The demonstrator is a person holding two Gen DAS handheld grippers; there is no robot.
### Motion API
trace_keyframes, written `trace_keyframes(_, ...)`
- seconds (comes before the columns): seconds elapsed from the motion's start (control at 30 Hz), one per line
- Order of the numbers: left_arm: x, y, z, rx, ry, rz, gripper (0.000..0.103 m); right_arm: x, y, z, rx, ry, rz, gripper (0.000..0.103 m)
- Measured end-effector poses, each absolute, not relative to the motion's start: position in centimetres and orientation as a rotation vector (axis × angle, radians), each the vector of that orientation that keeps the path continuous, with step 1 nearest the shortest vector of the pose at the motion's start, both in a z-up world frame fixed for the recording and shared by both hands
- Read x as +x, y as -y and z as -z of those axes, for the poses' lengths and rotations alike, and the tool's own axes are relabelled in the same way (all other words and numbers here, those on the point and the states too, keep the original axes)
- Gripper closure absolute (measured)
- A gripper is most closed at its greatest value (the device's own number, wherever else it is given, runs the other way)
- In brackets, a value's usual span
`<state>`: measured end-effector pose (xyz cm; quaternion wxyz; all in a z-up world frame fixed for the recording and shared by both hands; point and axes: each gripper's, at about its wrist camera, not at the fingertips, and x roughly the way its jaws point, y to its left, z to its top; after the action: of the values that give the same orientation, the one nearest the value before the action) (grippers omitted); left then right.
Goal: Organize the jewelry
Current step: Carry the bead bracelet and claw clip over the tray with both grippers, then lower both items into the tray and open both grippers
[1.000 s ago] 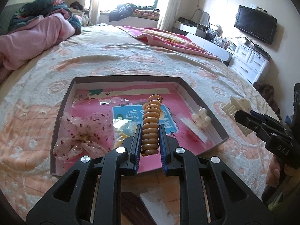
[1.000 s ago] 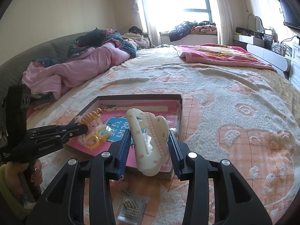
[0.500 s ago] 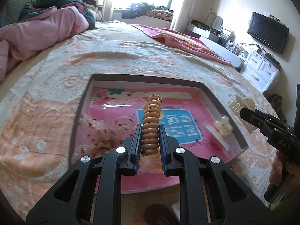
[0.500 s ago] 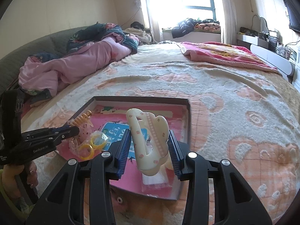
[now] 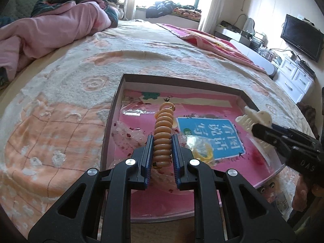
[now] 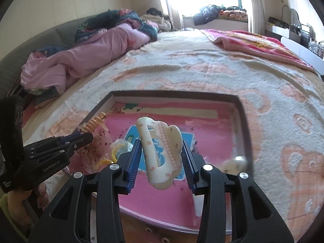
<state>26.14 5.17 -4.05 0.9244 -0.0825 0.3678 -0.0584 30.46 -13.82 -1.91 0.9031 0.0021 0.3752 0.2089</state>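
**Two pieces over the tray, ready to set down**

The left hand-held gripper (image 5: 162, 151) is clamped on an amber coil tie (image 5: 163, 133), which stands upright between the blue pads with its free end poking up past the tips. The right hand-held gripper (image 6: 161, 158) is clamped on a cream claw clip (image 6: 160, 154), held by its flat sides and tilted a little to the left. Both hang above the shallow pink-lined tray (image 5: 113, 121) that lies on the bed (image 5: 60, 121).

The step in hand looks like placing both pieces in the tray. To do it well:

- Pick bare lining. The left part of the tray already holds a sheer pink bow (image 6: 97, 141) and a bag with yellow rings (image 5: 202, 151); a small pale clip (image 6: 235, 162) lies by the right wall, though it is blurred and I cannot say whether it touches the wall. The middle and far strip look free.
- Lower each piece until it is just above the lining before letting the pads part; the coil tie is springy and would likely bounce or roll if dropped from where it is.
- Lay the coil tie on its side, not on end.
- Keep the two grippers well apart as they descend; in the left view the right one already reaches in over the tray's right side.
- The bed is soft, so avoid pressing on the tray rim, which could tip it.
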Motion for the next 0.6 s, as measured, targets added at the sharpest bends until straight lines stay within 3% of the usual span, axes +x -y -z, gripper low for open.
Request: trace_keyframes(0.6, 26.5, -5.7, 4.8, -0.18, -0.779, 0.106, 0.092, 31.3, 12.1, 5.3, 0.008, -0.916, -0.423, 0.064)
